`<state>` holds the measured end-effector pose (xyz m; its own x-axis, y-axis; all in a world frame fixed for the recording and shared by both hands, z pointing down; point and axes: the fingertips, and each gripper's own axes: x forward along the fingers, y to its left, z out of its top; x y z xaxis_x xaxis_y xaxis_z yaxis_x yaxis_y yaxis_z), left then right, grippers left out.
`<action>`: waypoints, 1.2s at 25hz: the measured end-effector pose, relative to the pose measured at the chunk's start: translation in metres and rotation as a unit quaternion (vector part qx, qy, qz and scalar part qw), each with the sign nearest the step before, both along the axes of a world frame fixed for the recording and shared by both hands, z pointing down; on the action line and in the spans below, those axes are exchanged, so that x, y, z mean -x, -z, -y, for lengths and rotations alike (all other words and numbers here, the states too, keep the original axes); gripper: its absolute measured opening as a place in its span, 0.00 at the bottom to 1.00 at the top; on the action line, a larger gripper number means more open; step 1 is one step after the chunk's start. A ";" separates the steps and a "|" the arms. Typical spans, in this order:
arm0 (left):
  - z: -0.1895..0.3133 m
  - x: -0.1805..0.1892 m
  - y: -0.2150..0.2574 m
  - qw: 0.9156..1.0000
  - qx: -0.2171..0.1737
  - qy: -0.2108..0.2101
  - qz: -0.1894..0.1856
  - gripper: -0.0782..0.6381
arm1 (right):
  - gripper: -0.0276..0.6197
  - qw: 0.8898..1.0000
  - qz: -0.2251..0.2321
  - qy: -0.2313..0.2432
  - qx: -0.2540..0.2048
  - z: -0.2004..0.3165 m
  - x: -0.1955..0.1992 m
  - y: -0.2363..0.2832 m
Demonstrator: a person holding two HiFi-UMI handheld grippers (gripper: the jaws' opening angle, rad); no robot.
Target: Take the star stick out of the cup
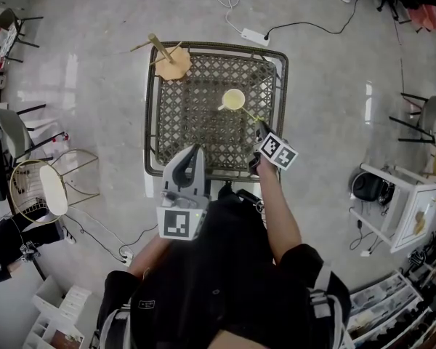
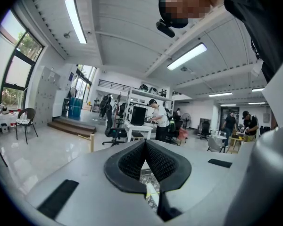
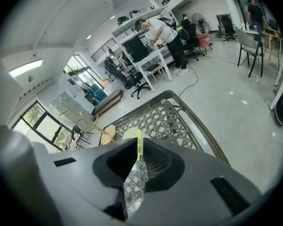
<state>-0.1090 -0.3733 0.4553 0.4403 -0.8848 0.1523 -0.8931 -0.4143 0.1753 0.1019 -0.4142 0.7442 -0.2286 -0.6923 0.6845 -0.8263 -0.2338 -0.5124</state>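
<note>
A pale yellow cup (image 1: pixel 233 99) stands on the lattice metal table (image 1: pixel 151 122), right of its middle. A thin yellow-green stick (image 1: pixel 251 116) slants from the cup down-right into my right gripper (image 1: pixel 261 128), which is shut on it. In the right gripper view the stick (image 3: pixel 139 142) rises between the closed jaws of the right gripper (image 3: pixel 138 149), and the cup (image 3: pixel 128 134) is mostly hidden behind them. No star end shows. My left gripper (image 1: pixel 196 148) is held over the table's near edge, shut and holding nothing; in its own view the left gripper (image 2: pixel 145 147) points out at the room.
A wooden stand with slanted pegs (image 1: pixel 171 62) sits on the table's far left corner. A power strip (image 1: pixel 254 36) and cables lie on the floor beyond. Chairs (image 1: pixel 29 187) stand at left, a white side table (image 1: pixel 400 202) at right.
</note>
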 end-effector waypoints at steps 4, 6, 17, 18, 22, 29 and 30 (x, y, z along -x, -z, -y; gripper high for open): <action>-0.007 -0.002 0.006 1.000 -0.008 0.005 0.003 0.13 | 0.08 1.000 -0.013 0.012 -0.010 -0.002 0.001 0.008; -0.013 -0.002 0.011 1.000 -0.013 0.009 0.004 0.13 | 0.08 1.000 -0.014 0.018 -0.019 -0.003 0.001 0.016; -0.099 -0.025 0.045 0.997 -0.070 0.039 0.019 0.13 | 0.08 0.991 -0.027 0.066 -0.116 -0.057 -0.014 0.097; -0.110 -0.026 0.047 0.996 -0.071 0.044 0.019 0.13 | 0.08 0.989 -0.030 0.071 -0.126 -0.066 -0.014 0.106; -0.148 -0.026 0.052 0.995 -0.072 0.061 0.016 0.13 | 0.08 0.982 -0.046 0.093 -0.160 -0.102 -0.013 0.138; -0.176 -0.020 0.067 0.994 -0.091 0.063 0.019 0.13 | 0.08 0.974 -0.057 0.095 -0.199 -0.151 -0.011 0.184; -0.178 -0.018 0.069 0.994 -0.093 0.061 0.017 0.13 | 0.08 0.973 -0.059 0.094 -0.203 -0.156 -0.010 0.189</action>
<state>-0.0912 -0.1955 0.3868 0.3260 -0.9453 -0.0052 -0.9426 -0.3255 0.0750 0.1116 -0.2579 0.5549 -0.3136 -0.8651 0.3916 -0.8932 0.1287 -0.4309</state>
